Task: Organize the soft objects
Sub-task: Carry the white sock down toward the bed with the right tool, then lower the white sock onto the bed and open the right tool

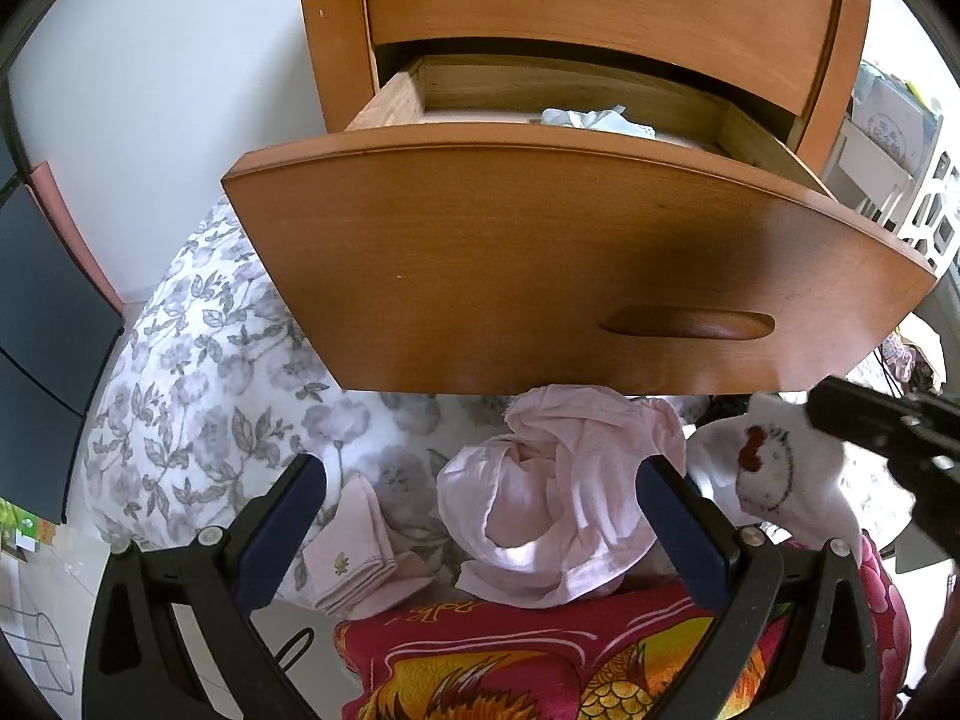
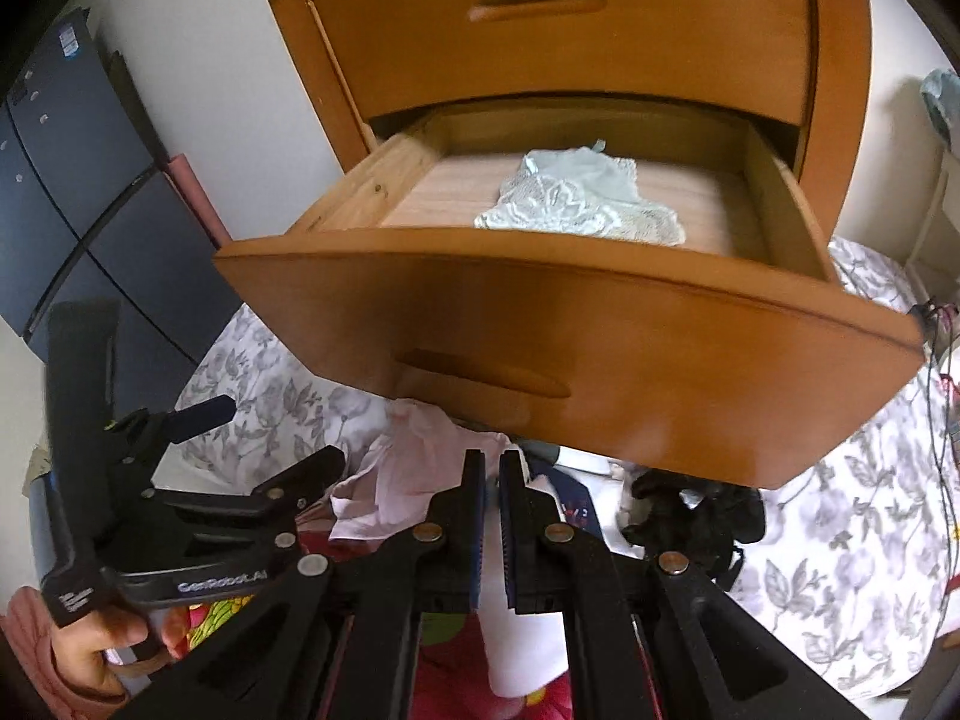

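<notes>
The wooden drawer (image 1: 570, 276) (image 2: 600, 324) is pulled out, and a pale lace garment (image 2: 576, 198) (image 1: 594, 119) lies inside it. Below its front, a crumpled pink garment (image 1: 558, 498) (image 2: 408, 468) lies on the bed. My left gripper (image 1: 489, 510) (image 2: 270, 438) hangs open over it, with the cloth between the wide-spread fingers and the pads apart from it. A folded pink handkerchief (image 1: 354, 558) lies by the left finger. My right gripper (image 2: 492, 462) (image 1: 840, 420) is shut with nothing seen between its pads. Its tip is at a white cartoon-print sock (image 1: 774, 468).
The bed has a grey floral cover (image 1: 210, 390) (image 2: 840, 540), with a red and gold blanket (image 1: 540, 660) near me. A black garment (image 2: 696, 510) and a navy item (image 2: 570, 498) lie under the drawer's right side. The upper drawer (image 2: 558, 42) is closed. A dark cabinet (image 2: 72, 180) stands at the left.
</notes>
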`<state>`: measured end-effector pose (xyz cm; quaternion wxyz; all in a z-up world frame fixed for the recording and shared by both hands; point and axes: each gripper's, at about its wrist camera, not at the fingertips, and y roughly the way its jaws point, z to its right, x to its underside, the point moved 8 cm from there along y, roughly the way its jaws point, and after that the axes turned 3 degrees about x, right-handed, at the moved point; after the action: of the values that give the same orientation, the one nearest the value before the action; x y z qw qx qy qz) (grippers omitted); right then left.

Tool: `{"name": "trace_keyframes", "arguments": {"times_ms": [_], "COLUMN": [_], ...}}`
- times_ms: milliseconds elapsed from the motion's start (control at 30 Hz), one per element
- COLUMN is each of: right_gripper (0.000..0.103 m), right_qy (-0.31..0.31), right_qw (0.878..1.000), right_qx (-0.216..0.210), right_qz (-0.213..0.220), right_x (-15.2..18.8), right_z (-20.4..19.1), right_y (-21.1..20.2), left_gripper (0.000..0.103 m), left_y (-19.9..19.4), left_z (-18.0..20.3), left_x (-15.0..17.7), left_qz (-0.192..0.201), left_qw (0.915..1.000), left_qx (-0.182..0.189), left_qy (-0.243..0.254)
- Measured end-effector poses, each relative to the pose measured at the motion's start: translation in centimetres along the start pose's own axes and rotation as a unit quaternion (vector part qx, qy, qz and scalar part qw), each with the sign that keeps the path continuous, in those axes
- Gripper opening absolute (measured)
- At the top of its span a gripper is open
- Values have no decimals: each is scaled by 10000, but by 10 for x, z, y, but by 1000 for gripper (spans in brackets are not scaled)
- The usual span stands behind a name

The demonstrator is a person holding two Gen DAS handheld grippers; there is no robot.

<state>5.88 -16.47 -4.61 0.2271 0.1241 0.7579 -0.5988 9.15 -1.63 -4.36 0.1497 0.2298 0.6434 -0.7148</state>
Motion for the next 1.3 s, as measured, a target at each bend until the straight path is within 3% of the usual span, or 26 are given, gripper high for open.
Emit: {"name": "trace_keyframes", "arguments": {"times_ms": [333,833,900,967,1033,1300], "right_gripper": [6,10,20,49,63,77], "right_qy": [417,475,501,523,519,632], "right_qw": [9990,9986,9984,9981,9981,9972], "right_qx": [-98,28,68,131,186,236], "right_qz": [-155,-245,-267,-282,-273,-307], "right_x": [8,14,15,16,16,17], "right_z": [12,11,12,13,14,19], "right_y": [21,28,29,30,29,30], "left_gripper": [103,103,103,103,103,103], "left_y": [2,2,3,2,2,2], "left_z": [0,-1,-1,-2,-2,-3], "left_x": [0,1,1,2,1,1], "left_qz": [-38,-65,-67,-65,-64,-60], "left_qw": [10000,9999,9999,9999,9999,9999], "left_qx": [-25,-75,-72,-74,-75,-74], "left_qy": [58,118,117,117,121,86]}}
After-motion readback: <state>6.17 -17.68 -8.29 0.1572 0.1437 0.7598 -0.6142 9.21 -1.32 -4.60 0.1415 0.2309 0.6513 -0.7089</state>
